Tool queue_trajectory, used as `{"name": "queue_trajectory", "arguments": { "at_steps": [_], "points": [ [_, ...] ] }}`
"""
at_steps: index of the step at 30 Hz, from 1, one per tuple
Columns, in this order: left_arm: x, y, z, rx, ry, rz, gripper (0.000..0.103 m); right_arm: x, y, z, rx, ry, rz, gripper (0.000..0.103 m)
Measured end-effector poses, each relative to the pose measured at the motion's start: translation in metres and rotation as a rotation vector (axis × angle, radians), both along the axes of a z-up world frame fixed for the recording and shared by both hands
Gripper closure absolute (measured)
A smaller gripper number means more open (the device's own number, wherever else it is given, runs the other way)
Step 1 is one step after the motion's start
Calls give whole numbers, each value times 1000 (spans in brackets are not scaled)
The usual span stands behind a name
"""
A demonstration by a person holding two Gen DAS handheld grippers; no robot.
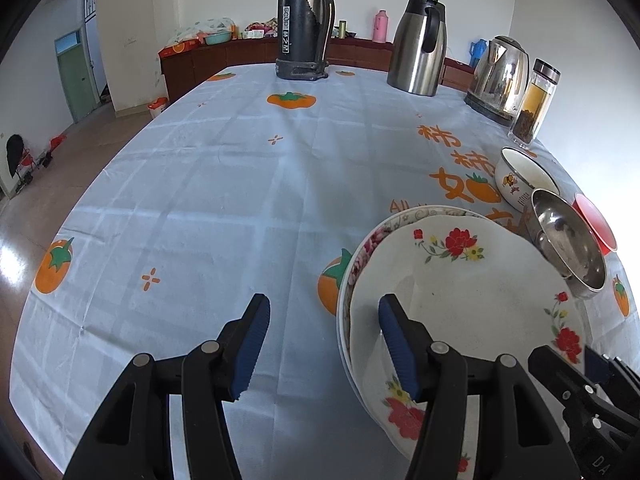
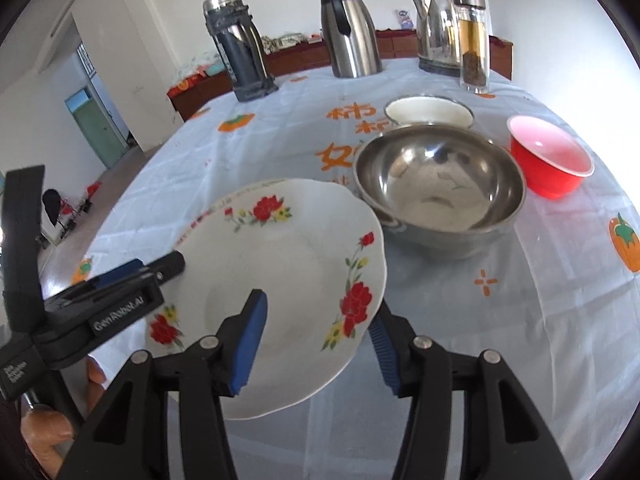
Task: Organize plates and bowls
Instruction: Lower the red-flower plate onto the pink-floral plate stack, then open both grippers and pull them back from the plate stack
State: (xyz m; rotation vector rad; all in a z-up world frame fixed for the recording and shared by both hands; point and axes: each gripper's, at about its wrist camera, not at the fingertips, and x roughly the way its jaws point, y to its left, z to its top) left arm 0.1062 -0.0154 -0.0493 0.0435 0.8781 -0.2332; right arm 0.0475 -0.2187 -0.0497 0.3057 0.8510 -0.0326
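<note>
A white plate with red flowers [image 1: 460,296] lies on top of a second plate with a pink flowered rim [image 1: 360,256], near the table's front right. My left gripper [image 1: 325,340] is open and straddles the stack's left rim: one pad over the top plate, the other over the cloth. In the right wrist view my right gripper [image 2: 318,340] is open astride the same white plate's [image 2: 288,272] right rim, pads not pressing. Behind the plates stand a steel bowl [image 2: 436,188], a white enamel bowl [image 2: 428,110] and a red bowl [image 2: 548,156].
At the table's far end stand a black thermos flask [image 1: 304,28], a steel jug [image 1: 420,48], an electric kettle [image 1: 500,76] and a glass tea bottle [image 1: 536,104]. The persimmon-print tablecloth [image 1: 200,200] stretches left to the table edge. A hand [image 2: 48,436] holds the left gripper.
</note>
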Motion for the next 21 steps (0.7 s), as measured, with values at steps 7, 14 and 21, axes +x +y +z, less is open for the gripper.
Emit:
{"name": "queue_trajectory", "arguments": {
  "at_steps": [7,14,21],
  "points": [
    [-3,0,2,16,-16,5,43,-4,-2,-2,35,-21,4,44],
    [-9,0,10,58,-74,25,43,-10,-2,3,33,-46,5,44],
    [-19,-5,16,69,-123,31,43,-26,-9,13,4,-96,-12,34]
  ]
}}
